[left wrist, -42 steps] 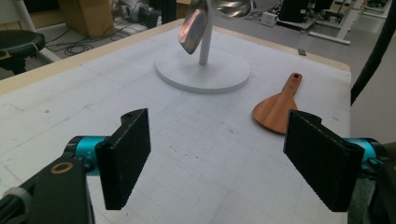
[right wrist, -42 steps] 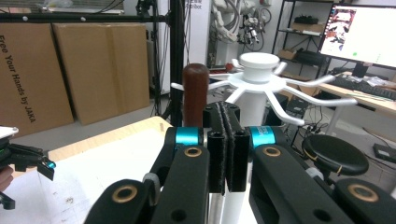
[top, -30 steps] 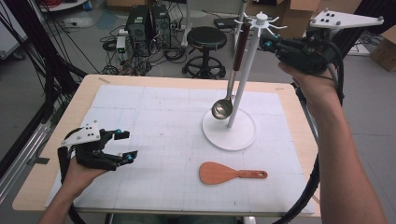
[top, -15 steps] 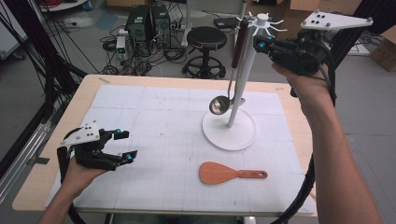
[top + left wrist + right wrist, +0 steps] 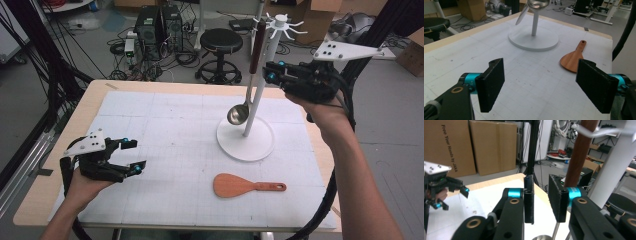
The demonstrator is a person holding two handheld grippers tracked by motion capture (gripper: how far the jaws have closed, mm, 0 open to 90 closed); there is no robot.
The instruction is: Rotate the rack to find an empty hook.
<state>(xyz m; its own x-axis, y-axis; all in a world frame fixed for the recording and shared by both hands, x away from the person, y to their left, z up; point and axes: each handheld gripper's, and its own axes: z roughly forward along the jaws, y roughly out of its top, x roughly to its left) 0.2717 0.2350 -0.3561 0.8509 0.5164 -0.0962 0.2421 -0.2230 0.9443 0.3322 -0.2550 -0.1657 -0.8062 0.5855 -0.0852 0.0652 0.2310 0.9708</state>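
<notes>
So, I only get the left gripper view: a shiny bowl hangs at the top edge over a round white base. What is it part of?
Observer: A ladle; its brown handle hangs from a hook atop the white rack.
Operator: Where's the other hand?
Observer: The right tongs are up beside that handle.
Operator: Gripping it?
Observer: No; the jaws have just been opening, with nothing between them.

wooden spatula [image 5: 247,185] flat on mat; black stool [image 5: 220,41]; cardboard boxes [image 5: 471,146]
</notes>
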